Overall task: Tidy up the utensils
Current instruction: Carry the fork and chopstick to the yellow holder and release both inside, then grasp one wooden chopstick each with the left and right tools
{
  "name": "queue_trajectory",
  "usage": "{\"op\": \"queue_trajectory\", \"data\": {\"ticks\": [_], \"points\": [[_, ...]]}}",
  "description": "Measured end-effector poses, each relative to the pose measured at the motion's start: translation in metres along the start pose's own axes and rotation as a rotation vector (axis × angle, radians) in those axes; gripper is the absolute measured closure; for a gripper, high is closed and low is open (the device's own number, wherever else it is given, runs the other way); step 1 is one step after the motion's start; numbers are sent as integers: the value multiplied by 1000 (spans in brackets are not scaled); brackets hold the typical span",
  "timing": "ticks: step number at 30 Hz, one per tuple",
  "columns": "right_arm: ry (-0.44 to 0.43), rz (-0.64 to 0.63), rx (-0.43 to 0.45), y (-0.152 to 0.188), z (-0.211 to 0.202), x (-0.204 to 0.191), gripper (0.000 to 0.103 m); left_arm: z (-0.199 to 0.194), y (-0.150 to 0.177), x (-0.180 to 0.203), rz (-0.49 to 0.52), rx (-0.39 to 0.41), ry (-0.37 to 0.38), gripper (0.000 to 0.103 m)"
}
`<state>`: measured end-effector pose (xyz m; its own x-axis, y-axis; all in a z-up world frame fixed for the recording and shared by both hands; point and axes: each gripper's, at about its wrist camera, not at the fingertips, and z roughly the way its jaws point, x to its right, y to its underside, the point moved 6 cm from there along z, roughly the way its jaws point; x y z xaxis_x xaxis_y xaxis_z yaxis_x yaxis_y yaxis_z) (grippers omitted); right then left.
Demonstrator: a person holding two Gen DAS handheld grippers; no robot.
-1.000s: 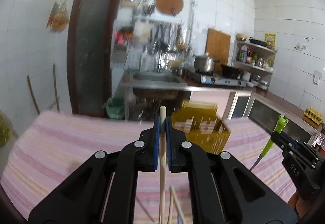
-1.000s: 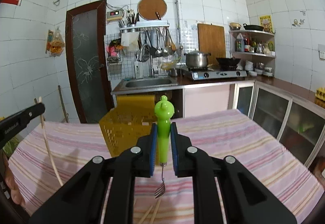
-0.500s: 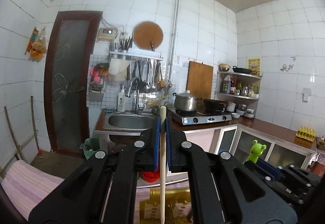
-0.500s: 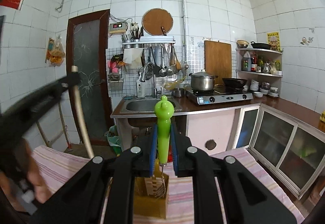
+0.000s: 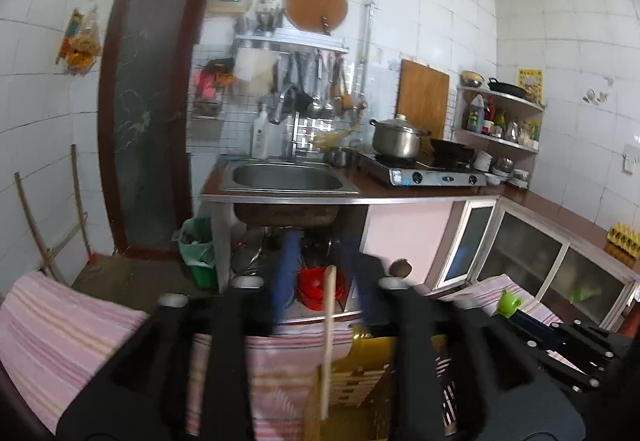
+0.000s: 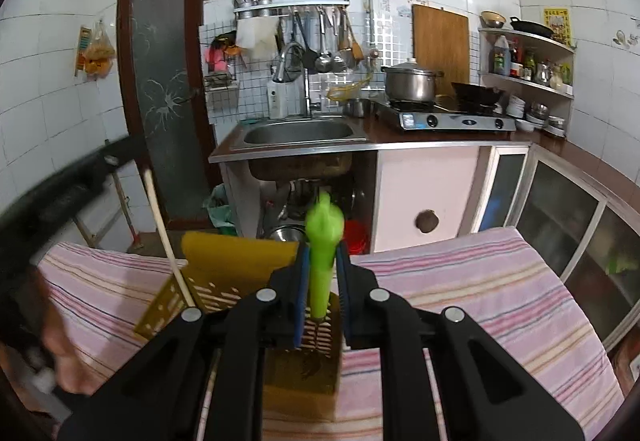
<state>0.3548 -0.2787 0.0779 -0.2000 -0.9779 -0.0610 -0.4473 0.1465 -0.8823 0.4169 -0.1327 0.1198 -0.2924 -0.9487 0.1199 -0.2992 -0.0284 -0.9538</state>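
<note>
Chopstick, pale wood, stands near upright in the gap between the left claw fingers, touching neither blue pad; that claw is spread wide, gripping nothing. Its lower end drops into the yellow slotted utensil basket, which sits on the pink striped cloth covering the bench. From the right wrist view the same chopstick leans against the basket's left rim, upper end tilted away to the left, with the left claw body a dark blur above it and a hand at the frame's lower left. Right claw is closed on the green frog-topped fork: both blue pads press the green handle, frog head sticking up above the fingers, metal tines pointing down into the basket's right compartment, blurred. Whether the tines touch the bottom cannot be told. Basket has tall perforated walls and a divider; the chopstick is in the left part, the fork over the right. In the left wrist view the right claw appears at the right edge with the green frog head poking out. Behind the bench: steel sink, lidded pot on a gas stove, ladles hung on a wall rack.
</note>
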Motion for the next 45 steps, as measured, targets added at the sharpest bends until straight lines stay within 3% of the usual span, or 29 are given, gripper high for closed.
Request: {"op": "queue_trajectory", "data": {"ticks": [1,2,8,15,20,24,30,37,45], "points": [[7,1,-7,1,-4,2,73,-8,-3,-4,-7,3,-11,27],[18,2,-3,-1,-10,5,57,-23,-6,-9,-12,15,-32,17],[72,5,10,3,-63,21,42,-86,6,-31,27,-46,-90,5],[108,-39,-107,82,-93,17,38,-126,74,-53,43,-185,-127,5],[119,-17,-245,157,-86,20,38,-125,149,-61,55,-332,-143,5],[137,-7,-309,191,-80,21,39,-114,197,-62,73,-426,-157,5],[160,-23,-353,212,-74,16,39,-97,237,-65,95,-522,-179,5],[169,0,-383,218,-73,14,40,-86,250,-66,97,-585,-167,5],[150,9,-390,220,-73,9,49,-83,256,-55,138,-607,-145,5]]}}
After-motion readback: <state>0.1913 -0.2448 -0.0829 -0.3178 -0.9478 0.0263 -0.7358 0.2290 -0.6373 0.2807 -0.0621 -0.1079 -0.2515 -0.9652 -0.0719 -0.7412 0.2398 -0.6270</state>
